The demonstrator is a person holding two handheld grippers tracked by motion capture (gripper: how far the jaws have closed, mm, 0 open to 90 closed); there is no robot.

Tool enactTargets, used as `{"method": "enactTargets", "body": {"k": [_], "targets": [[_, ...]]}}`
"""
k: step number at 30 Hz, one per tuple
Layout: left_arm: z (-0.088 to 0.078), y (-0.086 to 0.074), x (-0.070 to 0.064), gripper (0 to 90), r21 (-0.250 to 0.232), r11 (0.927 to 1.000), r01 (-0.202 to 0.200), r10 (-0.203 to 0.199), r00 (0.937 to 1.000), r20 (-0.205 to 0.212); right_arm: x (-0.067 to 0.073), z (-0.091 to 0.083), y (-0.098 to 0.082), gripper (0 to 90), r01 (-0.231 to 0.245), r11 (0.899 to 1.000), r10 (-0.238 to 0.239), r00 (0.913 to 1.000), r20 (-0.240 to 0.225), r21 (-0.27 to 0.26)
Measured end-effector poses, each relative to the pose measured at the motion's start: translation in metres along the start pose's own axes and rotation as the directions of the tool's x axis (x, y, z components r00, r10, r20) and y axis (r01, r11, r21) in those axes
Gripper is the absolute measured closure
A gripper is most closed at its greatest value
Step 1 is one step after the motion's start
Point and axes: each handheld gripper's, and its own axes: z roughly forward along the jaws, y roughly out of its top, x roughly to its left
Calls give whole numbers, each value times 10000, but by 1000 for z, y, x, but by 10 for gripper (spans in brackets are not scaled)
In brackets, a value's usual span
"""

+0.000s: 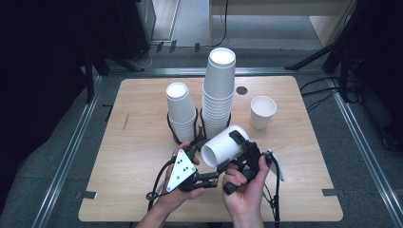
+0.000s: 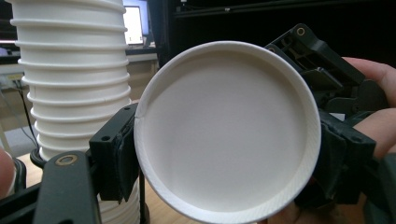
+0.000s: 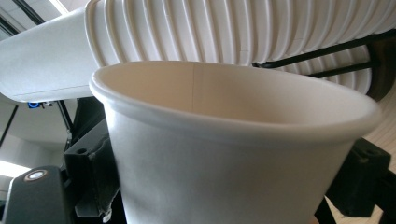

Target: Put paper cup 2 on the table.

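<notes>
Above table front: right hand-held gripper [image 1: 236,151] clamps sideways paper cup [image 1: 223,146]; left hand-held gripper [image 1: 198,153] released beside its base.

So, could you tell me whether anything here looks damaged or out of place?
Nothing looks damaged or spilled. The held cup lies on its side in the right gripper, while the lone cup and both stacks stand upright.

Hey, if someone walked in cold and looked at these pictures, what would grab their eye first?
Probably the white paper cup held on its side above the near middle of the wooden table, gripped by the right gripper, with the left gripper at its base. Next, the two upside-down cup stacks behind it, a tall stack and a short stack, then a lone upright cup to the right.
</notes>
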Motion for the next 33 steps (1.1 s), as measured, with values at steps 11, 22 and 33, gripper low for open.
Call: {"method": "enactTargets", "body": {"k": [11, 22, 33], "targets": [[-5, 4, 12, 0, 555, 9935, 990, -1010, 9943, 344, -1, 1, 1, 133, -32, 10000, 33, 10000, 38, -77], [-5, 6, 9, 0, 671, 9944, 810, -850, 9947, 582, -1, 0, 1, 134, -7, 9999, 7, 10000, 10, -145], [-6, 8, 10, 0, 662, 9947, 787, -832, 9943, 668, 3, -3, 6, 134, 87, 9994, -90, 9999, -90, -343]]}}
